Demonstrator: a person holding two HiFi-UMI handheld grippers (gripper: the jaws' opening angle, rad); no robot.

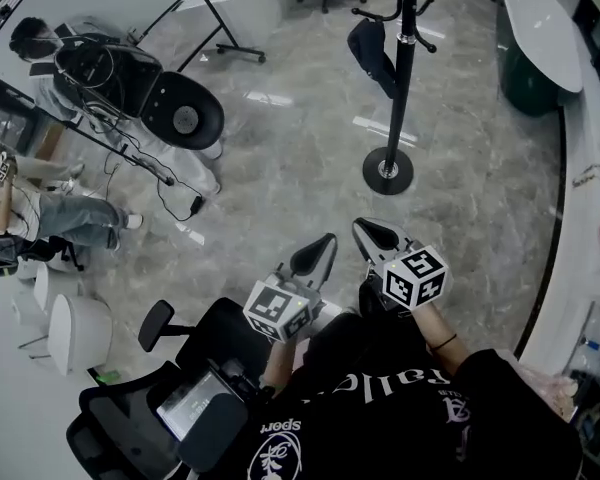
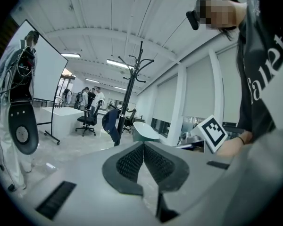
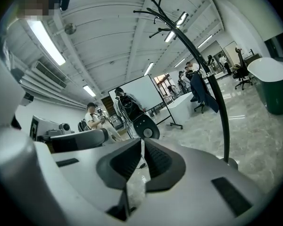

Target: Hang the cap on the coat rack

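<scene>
The cap hangs from a low hook of the coat rack, drooping beside the pole and off the floor, so the task looks done. The left tongs and right tongs are held side by side in front of the person, well apart from the rack. In their own views both pairs are pressed together at the tips with nothing between them.

The main risk now is probably to the hang itself. The cap seems to rest on the hook by a small part of its body, so a knock to the pole or its round base could shake it loose. A careless swing of either arm towards the rack would be the likely cause.

There is plenty of room. The marble floor between the person and the rack is bare. Edges to mind are the office chair close at the person's left and the curved white desk along the right.
</scene>
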